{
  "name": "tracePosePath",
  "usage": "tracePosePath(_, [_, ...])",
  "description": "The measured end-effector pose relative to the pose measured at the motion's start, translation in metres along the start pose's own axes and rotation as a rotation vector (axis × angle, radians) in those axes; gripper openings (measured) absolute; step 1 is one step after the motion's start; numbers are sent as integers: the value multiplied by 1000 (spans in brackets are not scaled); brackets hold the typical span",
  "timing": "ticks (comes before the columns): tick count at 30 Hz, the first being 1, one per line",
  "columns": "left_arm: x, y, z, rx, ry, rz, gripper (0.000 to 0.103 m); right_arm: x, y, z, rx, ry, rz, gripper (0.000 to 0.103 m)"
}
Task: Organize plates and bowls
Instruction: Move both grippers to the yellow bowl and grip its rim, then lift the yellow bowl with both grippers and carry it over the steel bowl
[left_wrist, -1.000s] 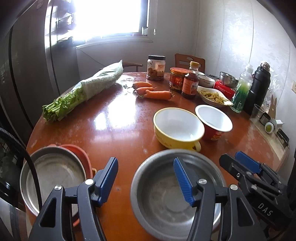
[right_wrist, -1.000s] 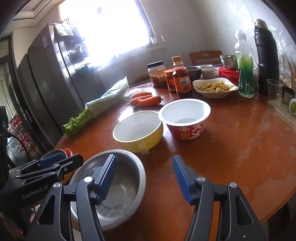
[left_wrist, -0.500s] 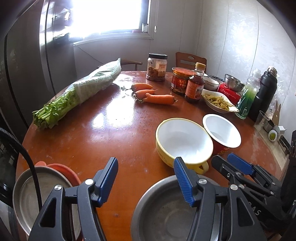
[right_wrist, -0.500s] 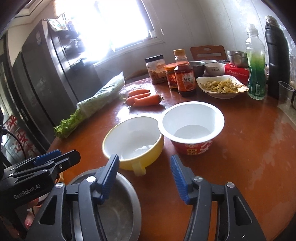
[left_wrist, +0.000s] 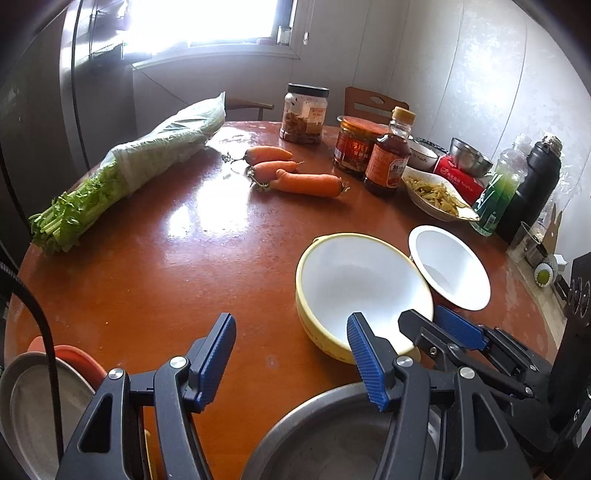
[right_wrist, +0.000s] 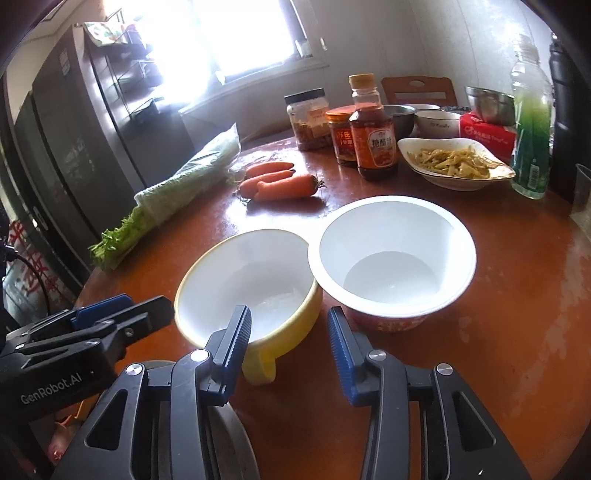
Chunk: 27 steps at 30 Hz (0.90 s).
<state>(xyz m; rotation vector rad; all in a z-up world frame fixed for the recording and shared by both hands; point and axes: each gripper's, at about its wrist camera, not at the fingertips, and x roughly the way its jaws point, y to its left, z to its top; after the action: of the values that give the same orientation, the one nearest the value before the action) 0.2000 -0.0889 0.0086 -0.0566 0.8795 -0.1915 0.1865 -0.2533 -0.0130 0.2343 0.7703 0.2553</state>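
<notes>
— Right wrist view: where's the yellow bowl (right_wrist: 255, 284)?

— Near edge of the table (right_wrist: 517, 332), its handle (right_wrist: 260, 365) pointing between the right gripper (right_wrist: 286, 332), whose empty jaws are closing.

— And the left gripper (left_wrist: 291, 354)?

— Half open, empty, further left; the right is nearer.

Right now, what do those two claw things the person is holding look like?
Both are black plastic frames with silver rivets and two fingers faced with ribbed blue pads. The left gripper carries white "GenRobot.AI" lettering on its side and trails a black cable. The right gripper looks identical.
</notes>
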Motion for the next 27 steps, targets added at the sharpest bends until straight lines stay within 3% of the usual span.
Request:
tracePosePath(4, [12, 2, 2, -12, 23, 3, 62, 7, 2, 5, -35, 17, 12, 38])
tracePosePath(10, [18, 10, 4, -40, 40, 13, 62, 10, 0, 8, -36, 14, 45, 38])
tracePosePath(17, [24, 11, 2, -50, 81, -49, 62, 15, 3, 12, -69, 25, 35, 32])
tracePosePath(21, [27, 8, 1, -51, 100, -109, 43, 12, 8, 14, -94, 19, 50, 27])
tracePosePath(27, [25, 6, 1, -55, 83, -120, 43, 11, 15, 17, -111, 16, 36, 24])
